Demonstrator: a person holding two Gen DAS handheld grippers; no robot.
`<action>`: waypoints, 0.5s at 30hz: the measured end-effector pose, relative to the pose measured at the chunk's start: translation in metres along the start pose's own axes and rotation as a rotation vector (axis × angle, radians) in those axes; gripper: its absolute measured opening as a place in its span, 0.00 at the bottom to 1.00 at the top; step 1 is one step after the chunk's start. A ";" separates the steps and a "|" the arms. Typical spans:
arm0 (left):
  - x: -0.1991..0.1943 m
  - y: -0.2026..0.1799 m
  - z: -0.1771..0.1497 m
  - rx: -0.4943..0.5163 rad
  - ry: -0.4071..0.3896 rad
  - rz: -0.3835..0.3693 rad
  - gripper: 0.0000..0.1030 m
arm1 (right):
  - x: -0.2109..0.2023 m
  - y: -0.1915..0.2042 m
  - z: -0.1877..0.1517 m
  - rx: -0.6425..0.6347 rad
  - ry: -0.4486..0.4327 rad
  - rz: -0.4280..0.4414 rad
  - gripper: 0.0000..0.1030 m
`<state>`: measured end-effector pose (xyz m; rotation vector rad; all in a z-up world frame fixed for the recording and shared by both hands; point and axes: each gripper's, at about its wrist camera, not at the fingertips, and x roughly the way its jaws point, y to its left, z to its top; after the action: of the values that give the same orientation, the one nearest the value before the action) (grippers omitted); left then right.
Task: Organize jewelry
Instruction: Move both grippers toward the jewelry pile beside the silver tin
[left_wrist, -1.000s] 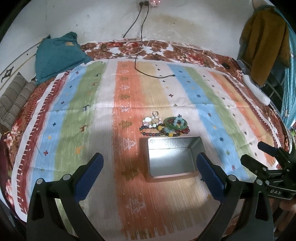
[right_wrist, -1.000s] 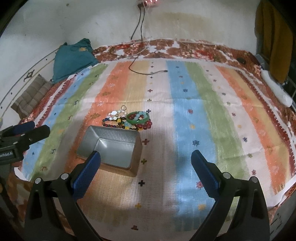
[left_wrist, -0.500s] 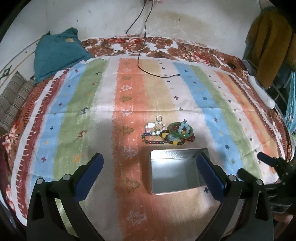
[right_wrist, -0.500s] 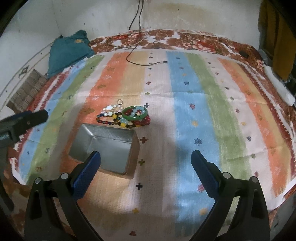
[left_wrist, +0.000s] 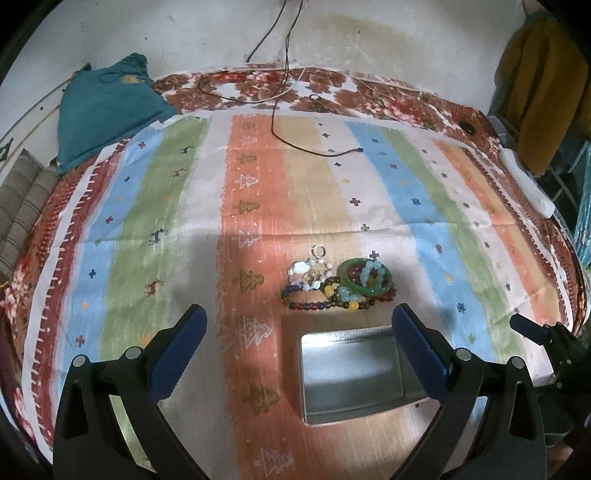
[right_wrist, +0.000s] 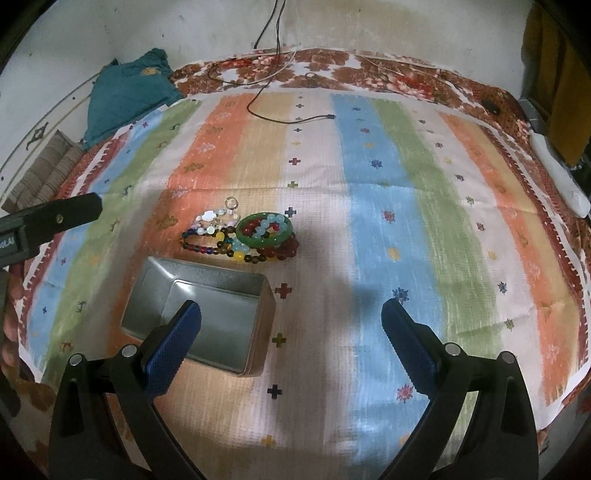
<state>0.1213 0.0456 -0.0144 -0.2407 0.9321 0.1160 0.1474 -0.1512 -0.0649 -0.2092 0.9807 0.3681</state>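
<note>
A pile of jewelry (left_wrist: 334, 282) lies on the striped cloth: bead bracelets, a green bangle (left_wrist: 364, 281) and a pale shell piece (left_wrist: 308, 269). It also shows in the right wrist view (right_wrist: 240, 236). An open, empty metal tin (left_wrist: 351, 373) sits just in front of the pile, and the right wrist view shows the tin (right_wrist: 207, 314) too. My left gripper (left_wrist: 299, 345) is open and empty, above the tin's near side. My right gripper (right_wrist: 290, 336) is open and empty, to the right of the tin.
The striped cloth (left_wrist: 147, 206) covers a bed with a floral sheet (left_wrist: 332, 88). A black cable (left_wrist: 295, 144) lies at the back. A teal cloth (left_wrist: 107, 107) and striped cushion (left_wrist: 22, 206) are at the back left. A white object (left_wrist: 528, 184) lies at the right edge.
Both grippers have moved forward and lower over the bed, so the tin and jewelry sit closer and lower in both views. Both stay open and empty.
</note>
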 end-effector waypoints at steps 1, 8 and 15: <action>0.003 -0.001 0.003 0.001 0.000 0.007 0.95 | 0.001 0.000 0.001 0.002 0.003 0.003 0.96; 0.022 0.003 0.017 -0.034 0.011 -0.005 0.95 | 0.011 -0.008 0.017 0.017 0.021 0.015 0.96; 0.043 0.003 0.026 -0.009 0.053 0.005 0.95 | 0.030 -0.011 0.028 0.029 0.056 0.035 0.96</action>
<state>0.1659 0.0550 -0.0347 -0.2510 0.9849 0.1185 0.1884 -0.1452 -0.0750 -0.1773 1.0452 0.3817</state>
